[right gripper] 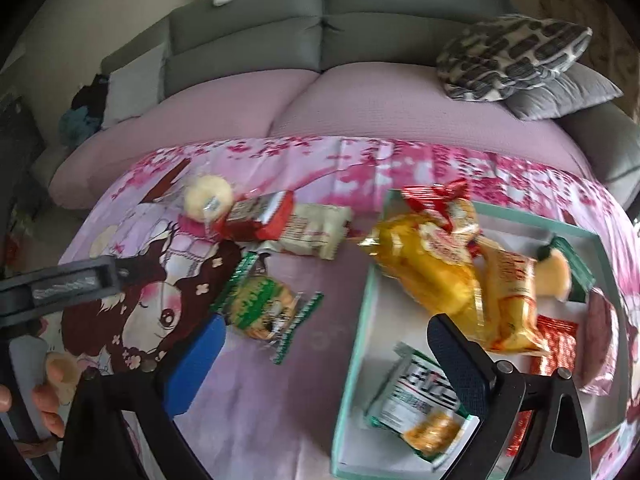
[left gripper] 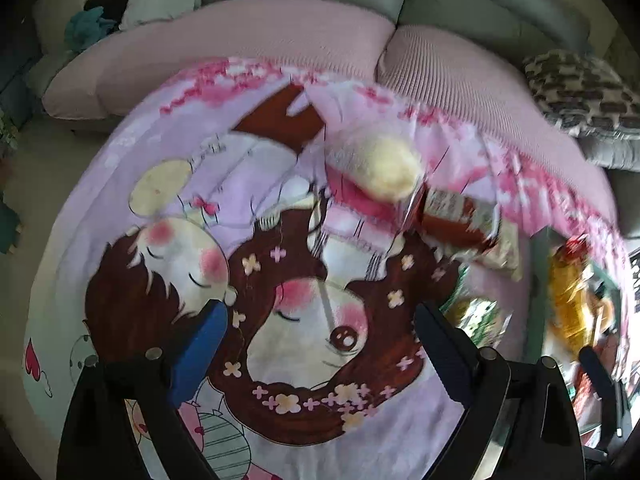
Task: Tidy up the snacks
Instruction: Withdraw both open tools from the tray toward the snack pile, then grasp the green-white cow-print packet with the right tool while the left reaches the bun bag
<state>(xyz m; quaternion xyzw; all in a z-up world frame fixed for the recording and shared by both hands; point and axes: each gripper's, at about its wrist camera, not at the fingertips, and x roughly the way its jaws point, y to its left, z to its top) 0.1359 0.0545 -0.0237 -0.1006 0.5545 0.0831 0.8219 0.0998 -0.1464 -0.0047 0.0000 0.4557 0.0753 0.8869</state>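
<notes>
My left gripper (left gripper: 322, 340) is open and empty above the cartoon-print cloth (left gripper: 280, 280). Beyond it lie a round yellow cake in clear wrap (left gripper: 384, 168), a red packet (left gripper: 452, 216), a cream packet (left gripper: 500, 244) and a green packet (left gripper: 476, 316). My right gripper (right gripper: 328, 356) is also open and holds nothing; its blue finger sits just short of the green packet (right gripper: 264, 304), its black finger over the teal tray (right gripper: 358, 320). The tray holds yellow packets (right gripper: 432, 272), a white-green packet (right gripper: 420, 404) and a red packet (right gripper: 556, 340).
A sofa with pink seat covers (right gripper: 360, 104) runs behind the table. A patterned cushion (right gripper: 508, 56) lies at the right. A hand (right gripper: 52, 380) holding the left gripper shows at the left edge of the right wrist view. Bare cloth lies between the green packet and the tray.
</notes>
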